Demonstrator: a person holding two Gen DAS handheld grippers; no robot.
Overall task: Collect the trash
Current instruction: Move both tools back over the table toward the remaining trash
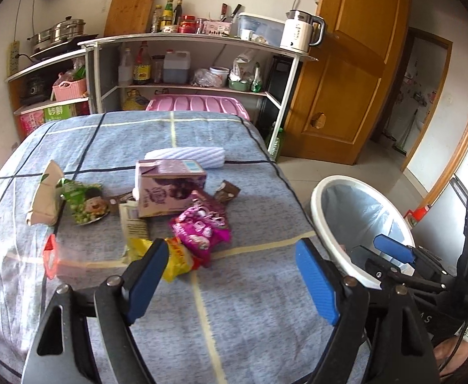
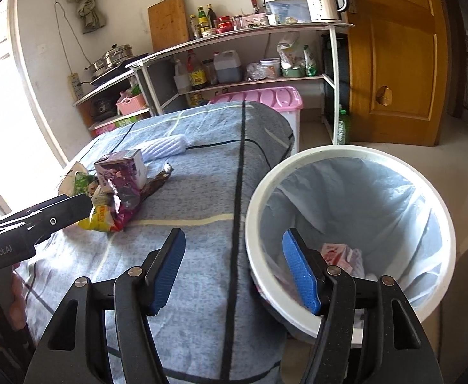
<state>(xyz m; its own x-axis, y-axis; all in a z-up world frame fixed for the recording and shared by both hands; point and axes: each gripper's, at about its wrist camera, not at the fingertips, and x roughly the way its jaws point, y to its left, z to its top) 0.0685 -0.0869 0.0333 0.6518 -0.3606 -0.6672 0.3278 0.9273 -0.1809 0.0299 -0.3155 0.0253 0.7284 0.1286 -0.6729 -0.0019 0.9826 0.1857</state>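
Fig. legend, both wrist views. We hold two tongs over a bed covered w/ a blue-grey checked bedspread (image 1: 234,304).

L gripper (image 1: 232,283): blue pads spread wide, nothing between them; it hangs above the near part of the bedspread, pointing at the trash pile.

R gripper (image 2: 234,270): pads also spread, empty; one finger sits over the bed's right edge, the other over the rim of the white bin (image 2: 349,150).

Trash pile, mid-bed, toward the left edge:
- purple carton (image 1: 170,188), lying on its side, centre of the pile.
- pink wrapper (image 1: 202,230), touching the carton's near side.
- yellow packet (image 1: 178,256), just nearer than the pink wrapper, partly behind the L gripper's left finger.
- green snack bag (image 1: 85,201), left of the carton.
- beige paper bag (image 1: 46,195), beside the green bag, nearest the left edge.
- brown wrapper (image 1: 227,190), right of the carton.

A rolled white towel (image 1: 186,156) lies behind the carton, toward the far edge.

The bin stands on the floor against the bed's right edge, lined w/ a pale blue bag (image 2: 361,201); a red-and-white carton (image 2: 336,252) lies at its bottom.
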